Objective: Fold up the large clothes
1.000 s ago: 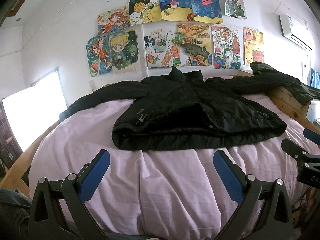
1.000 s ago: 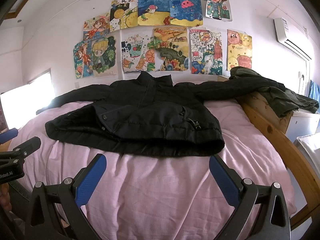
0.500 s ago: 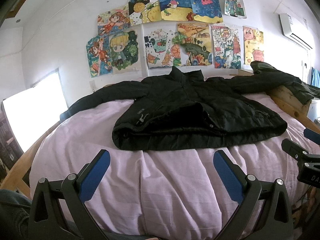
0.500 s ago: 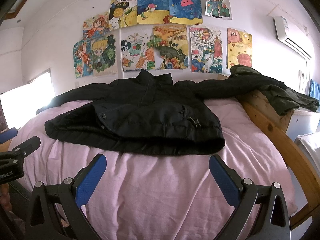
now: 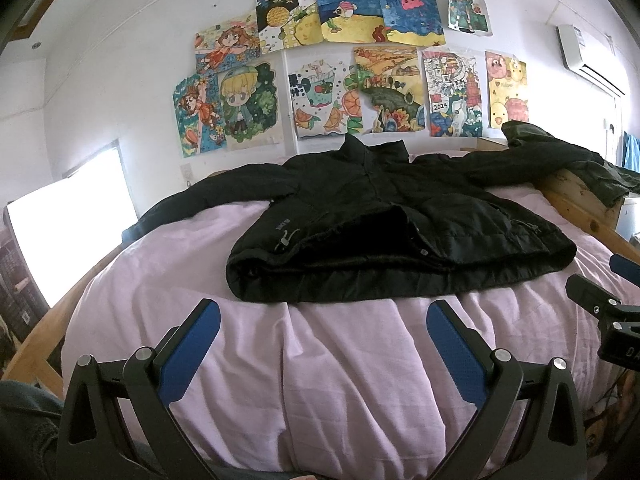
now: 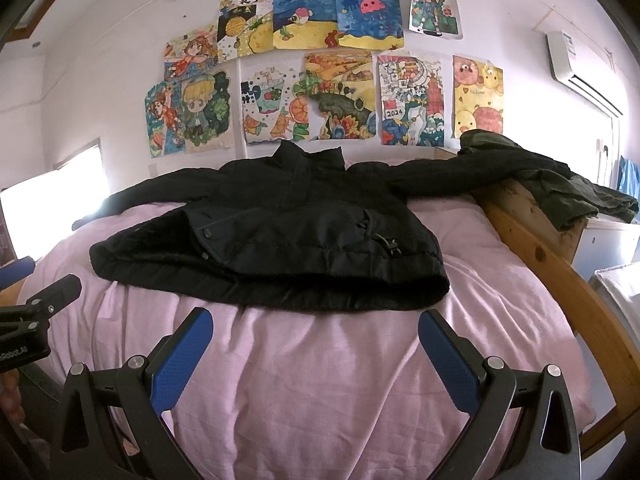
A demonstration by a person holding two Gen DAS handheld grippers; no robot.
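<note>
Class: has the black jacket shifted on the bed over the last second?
No. The black jacket keeps its place under the wall drawings.

left wrist: bed (image 5: 320, 380) foot, facing wall | right wrist: same, rightward | shared: jacket (image 5: 400, 240)

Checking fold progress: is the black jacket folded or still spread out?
Mostly spread: the black jacket lies flat on the pink bedding, both sleeves out sideways.

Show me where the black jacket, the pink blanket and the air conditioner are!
black jacket (image 6: 304, 216): right wrist view, on its chest.
pink blanket (image 6: 320, 380): right wrist view, bare middle part.
air conditioner (image 5: 584, 52): left wrist view, its front.
</note>
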